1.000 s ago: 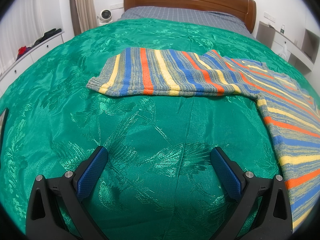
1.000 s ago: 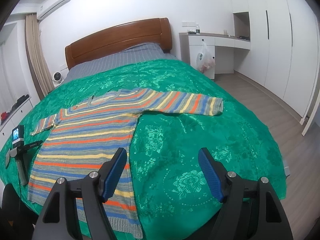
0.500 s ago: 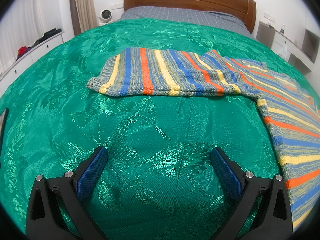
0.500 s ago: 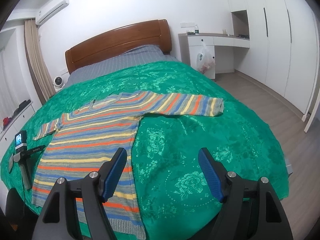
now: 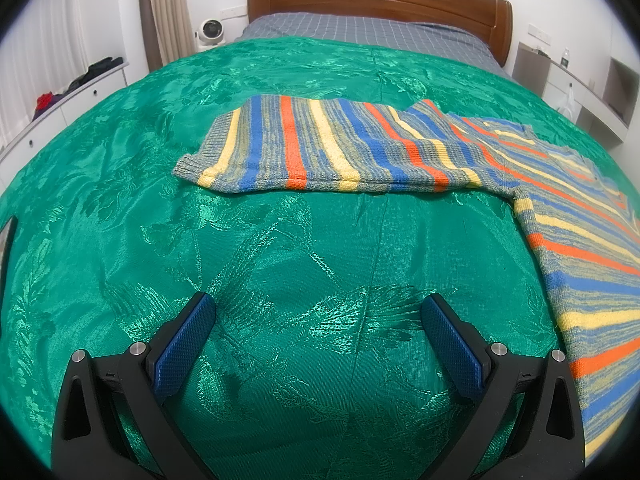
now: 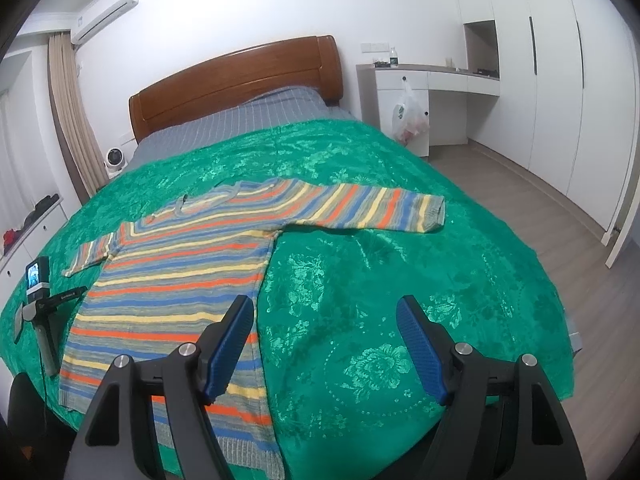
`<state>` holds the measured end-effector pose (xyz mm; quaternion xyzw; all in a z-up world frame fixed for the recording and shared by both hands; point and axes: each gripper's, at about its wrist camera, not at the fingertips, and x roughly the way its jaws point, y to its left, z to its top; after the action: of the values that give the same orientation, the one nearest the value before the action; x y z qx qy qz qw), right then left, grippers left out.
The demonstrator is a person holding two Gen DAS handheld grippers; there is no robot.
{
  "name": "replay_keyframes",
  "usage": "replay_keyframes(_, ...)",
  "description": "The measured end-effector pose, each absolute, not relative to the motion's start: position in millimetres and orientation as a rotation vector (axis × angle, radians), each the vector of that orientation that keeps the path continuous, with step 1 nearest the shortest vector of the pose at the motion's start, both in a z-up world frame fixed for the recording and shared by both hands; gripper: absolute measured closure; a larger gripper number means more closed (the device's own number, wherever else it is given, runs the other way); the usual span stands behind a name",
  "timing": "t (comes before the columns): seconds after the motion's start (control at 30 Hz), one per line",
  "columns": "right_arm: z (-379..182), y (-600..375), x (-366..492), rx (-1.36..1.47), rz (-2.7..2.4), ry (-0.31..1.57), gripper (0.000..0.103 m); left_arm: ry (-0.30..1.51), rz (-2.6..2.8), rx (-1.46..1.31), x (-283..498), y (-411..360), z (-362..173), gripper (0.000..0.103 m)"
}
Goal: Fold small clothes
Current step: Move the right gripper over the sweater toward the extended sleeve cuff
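A striped sweater (image 6: 180, 272) in blue, orange, yellow and grey lies flat on the green bedspread (image 6: 380, 280), both sleeves spread out. In the left wrist view its left sleeve (image 5: 320, 148) stretches across ahead and the body (image 5: 580, 240) lies at the right. My left gripper (image 5: 318, 320) is open and empty above bare bedspread (image 5: 280, 260), short of the sleeve. My right gripper (image 6: 324, 320) is open and empty near the bed's foot, its left finger (image 6: 228, 348) over the sweater's right side edge. The left gripper (image 6: 40, 304) also shows at the far left.
A wooden headboard (image 6: 236, 80) and grey sheet (image 6: 248, 120) are at the far end. A white desk (image 6: 428, 80) with a hanging plastic bag (image 6: 408, 120) and wardrobes (image 6: 560, 80) stand right of the bed. White drawers (image 5: 48, 120) and a small fan (image 5: 210, 32) stand left.
The right gripper's view has shifted slightly, rising and tilting so the bed appears a little lower and further right. The left gripper and the sweater have not moved.
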<state>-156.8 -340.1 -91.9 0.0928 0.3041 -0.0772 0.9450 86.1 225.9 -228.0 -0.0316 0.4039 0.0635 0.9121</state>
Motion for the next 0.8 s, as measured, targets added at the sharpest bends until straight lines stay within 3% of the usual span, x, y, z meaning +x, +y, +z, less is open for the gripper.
replay_keyframes(0.8,-79.2,-351.1,-157.6,0.207,-0.167,0.589,0.027,0.832,0.131,-0.065,85.9,225.9,-227.9,0.000)
